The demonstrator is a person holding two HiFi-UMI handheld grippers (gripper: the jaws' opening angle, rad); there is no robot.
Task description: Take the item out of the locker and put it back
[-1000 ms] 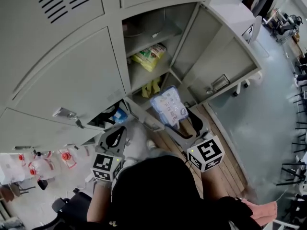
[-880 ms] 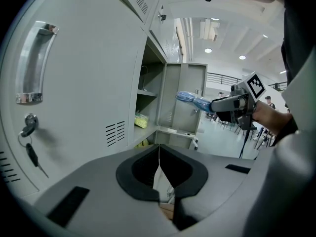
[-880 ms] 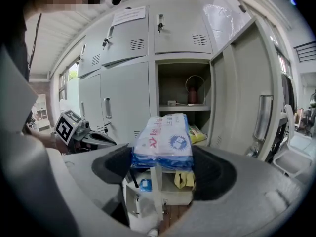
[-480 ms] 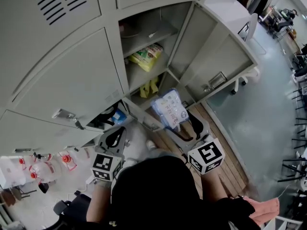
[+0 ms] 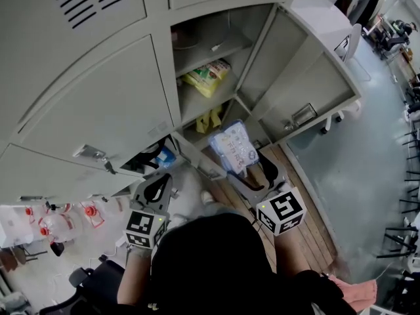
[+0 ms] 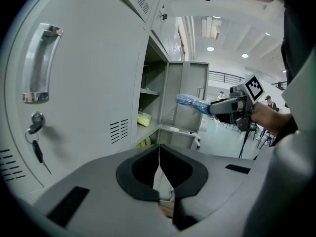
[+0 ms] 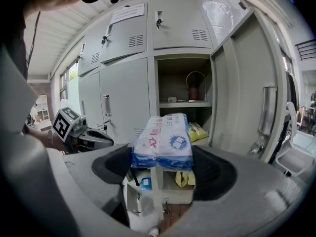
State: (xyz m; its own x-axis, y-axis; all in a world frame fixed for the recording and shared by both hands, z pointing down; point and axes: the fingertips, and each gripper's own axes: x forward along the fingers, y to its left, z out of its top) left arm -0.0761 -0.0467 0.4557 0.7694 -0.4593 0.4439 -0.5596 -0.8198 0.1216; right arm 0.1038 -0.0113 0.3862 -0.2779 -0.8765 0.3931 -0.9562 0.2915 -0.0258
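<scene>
**Locker bank** (image 5: 98, 104): grey metal, multi-door, vent slots in some doors. One compt. (image 5: 262, 51) open, its door (image 5: 315, 90) swung out to the right.

**Open compt., contents:**
- Top shelf: reddish item w/ wire loop (image 7: 192, 90); small bits beside it, too small to ID.
- Mid shelf: yel.-green pkt (image 5: 207, 77), lying flat near the front edge.
- Bottom level: yel. item (image 5: 209, 119), type unclear.

**Dark opening low down, left of the open compt.:** blue item (image 5: 164, 157) inside; which compt. it belongs to not clear.

**Task item:** white-and-blue soft pack (image 5: 231, 146), printed front. Out of the locker, held in the air just in front of the bottom level, touching no shelf.

**R gripper** (image 5: 251, 174): jaws spread wide, clamped on both sides of the pack, approx level w/ the mid shelf in its own view.

**L gripper** (image 5: 155, 188): jaws pressed together, nothing between them. Aimed at the closed doors left of the open compt., well apart from the pack.

**Closed door nearest L gripper:** chrome handle (image 6: 39, 63), key (image 6: 35, 132) hanging in the lock.
</scene>
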